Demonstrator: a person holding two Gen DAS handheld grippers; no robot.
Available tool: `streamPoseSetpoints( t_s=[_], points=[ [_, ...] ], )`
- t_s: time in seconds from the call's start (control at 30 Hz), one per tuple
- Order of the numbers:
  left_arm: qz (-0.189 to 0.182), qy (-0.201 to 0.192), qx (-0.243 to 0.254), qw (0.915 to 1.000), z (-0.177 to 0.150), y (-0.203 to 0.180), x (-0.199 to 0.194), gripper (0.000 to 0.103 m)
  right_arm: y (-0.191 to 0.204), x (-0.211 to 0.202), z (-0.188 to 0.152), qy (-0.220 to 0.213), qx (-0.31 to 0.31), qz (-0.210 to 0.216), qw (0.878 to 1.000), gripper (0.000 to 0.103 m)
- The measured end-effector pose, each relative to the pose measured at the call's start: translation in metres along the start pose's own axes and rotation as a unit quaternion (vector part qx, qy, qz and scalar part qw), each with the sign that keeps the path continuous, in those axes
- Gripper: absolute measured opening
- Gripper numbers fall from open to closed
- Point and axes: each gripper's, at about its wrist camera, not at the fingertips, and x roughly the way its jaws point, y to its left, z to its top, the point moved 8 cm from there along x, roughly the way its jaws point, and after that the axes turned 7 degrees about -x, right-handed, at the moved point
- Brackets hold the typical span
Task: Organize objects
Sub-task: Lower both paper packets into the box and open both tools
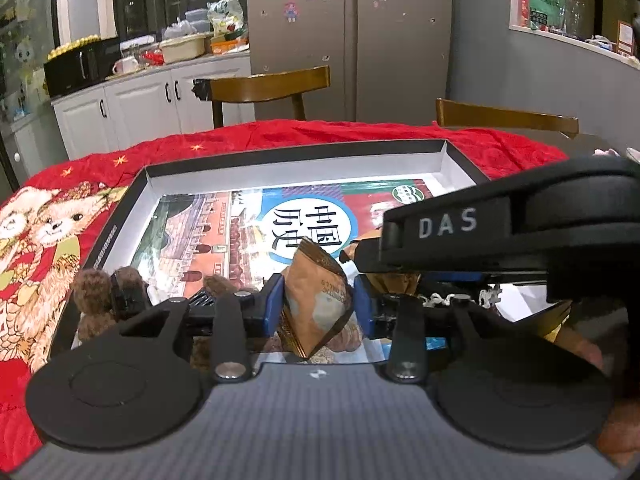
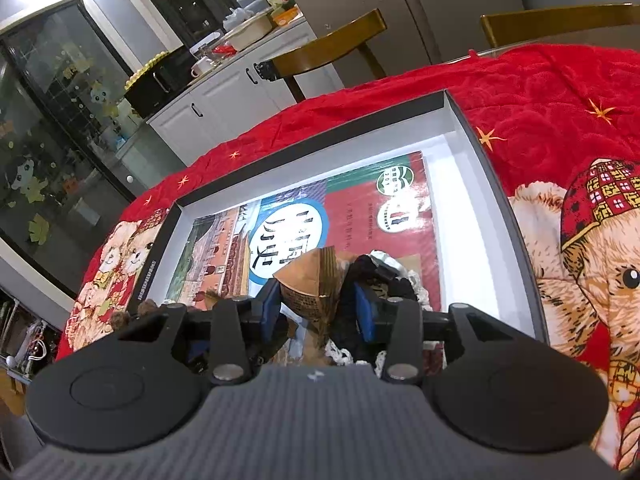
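Note:
A shallow black-rimmed box [image 1: 132, 184] [image 2: 500, 184] lies on the red bear blanket, a picture book [image 1: 224, 232] [image 2: 352, 208] flat inside it. My left gripper [image 1: 318, 300] is shut on a brown snack packet [image 1: 316, 300], held just over the box's near end. My right gripper [image 2: 316, 300] is shut on a brown snack packet [image 2: 316, 284] too, over the book; its black body [image 1: 512, 224] crosses the left wrist view at right. Whether both hold the same packet I cannot tell. A brown plush toy [image 1: 104, 292] [image 2: 132, 314] and white crochet piece [image 2: 400, 276] lie in the box.
The red blanket [image 1: 280, 136] [image 2: 552, 88] covers the table. Two wooden chairs [image 1: 272, 84] [image 1: 504, 118] stand at the far edge. White cabinets [image 1: 136, 108] with a cluttered counter and a grey refrigerator [image 1: 352, 32] stand behind.

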Motion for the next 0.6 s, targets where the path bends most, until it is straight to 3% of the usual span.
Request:
streamPoseSetpoints(
  t_s=[0.13, 0.37, 0.6],
  points=[
    [-0.004, 0.005, -0.009, 0.9999, 0.002, 0.003, 0.0, 0.046, -0.001, -0.002, 0.002, 0.002, 0.009, 0.008, 1.0, 0.048],
    [-0.015, 0.003, -0.018, 0.9997, 0.011, 0.008, -0.006, 0.047, 0.002, -0.017, 0.012, -0.014, 0.015, 0.01, 1.0, 0.069],
    [-0.035, -0.004, -0.039, 0.9986, 0.029, 0.017, -0.022, 0.064, 0.013, -0.042, 0.025, -0.04, 0.01, 0.023, 0.999, 0.078]
  ],
)
